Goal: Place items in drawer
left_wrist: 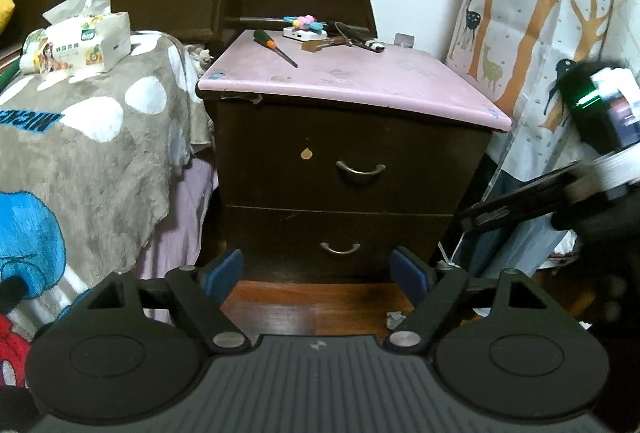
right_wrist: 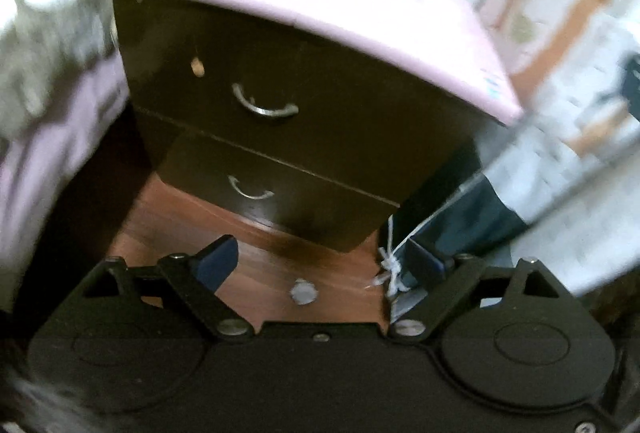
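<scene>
Drawers first: both the upper drawer [left_wrist: 352,169] and the lower drawer [left_wrist: 340,245] of the dark nightstand [left_wrist: 420,153] are pushed fully in, so from where I sit nothing shows as stowed yet, or else it is all shut away; I cannot see inside either one. Judging by what lies on top, I read the job as barely begun.

On the pink surface [left_wrist: 360,81], toward its back edge, the items sit in a loose cluster: a screwdriver [left_wrist: 275,47] with a green and orange handle lying flat, a small white box [left_wrist: 304,32] with a colourful toy [left_wrist: 302,21] resting on it, a brown object [left_wrist: 320,44] I cannot identify, and a black and white piece [left_wrist: 370,43] beside it. All of that, I judge, has to go in.

My left gripper [left_wrist: 318,269] is spread wide with nothing between its blue pads [left_wrist: 226,269], hanging low in front of the lower drawer. My right gripper [right_wrist: 320,265] is also spread wide and empty, its view blurred, looking down at both handles.

A tissue pack [left_wrist: 90,41] sits on the bed [left_wrist: 100,137] to the side, apart from the nightstand.
</scene>
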The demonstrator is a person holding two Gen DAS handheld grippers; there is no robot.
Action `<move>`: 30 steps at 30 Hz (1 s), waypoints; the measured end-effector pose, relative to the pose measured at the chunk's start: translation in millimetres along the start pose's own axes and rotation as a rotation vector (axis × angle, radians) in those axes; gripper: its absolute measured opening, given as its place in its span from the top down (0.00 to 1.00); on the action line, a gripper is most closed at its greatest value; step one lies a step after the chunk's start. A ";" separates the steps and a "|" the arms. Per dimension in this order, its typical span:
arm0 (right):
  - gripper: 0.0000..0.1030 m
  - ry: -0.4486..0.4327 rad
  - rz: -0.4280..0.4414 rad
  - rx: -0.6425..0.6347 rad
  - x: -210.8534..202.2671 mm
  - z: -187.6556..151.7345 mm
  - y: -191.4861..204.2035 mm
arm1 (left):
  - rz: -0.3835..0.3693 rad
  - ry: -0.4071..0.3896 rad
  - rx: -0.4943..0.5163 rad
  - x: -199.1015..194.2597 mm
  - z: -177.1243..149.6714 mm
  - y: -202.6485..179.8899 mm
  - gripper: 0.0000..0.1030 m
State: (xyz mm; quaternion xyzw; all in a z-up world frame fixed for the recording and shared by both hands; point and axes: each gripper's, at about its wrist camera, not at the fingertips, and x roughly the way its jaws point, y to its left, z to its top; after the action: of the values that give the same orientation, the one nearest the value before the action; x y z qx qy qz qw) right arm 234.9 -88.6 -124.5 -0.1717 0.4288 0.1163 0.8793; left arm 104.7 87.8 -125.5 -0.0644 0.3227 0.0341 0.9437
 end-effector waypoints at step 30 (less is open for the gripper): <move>0.07 -0.169 0.017 0.156 -160.8 -73.1 -27.2 | 0.009 -0.126 0.056 -105.0 39.4 -64.0 0.20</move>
State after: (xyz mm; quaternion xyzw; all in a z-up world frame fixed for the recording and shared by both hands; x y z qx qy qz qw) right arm 94.9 -152.0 -33.2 -0.0889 0.3624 0.1040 0.9219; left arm 52.4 27.8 -23.8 -0.0345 0.2636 0.0332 0.9634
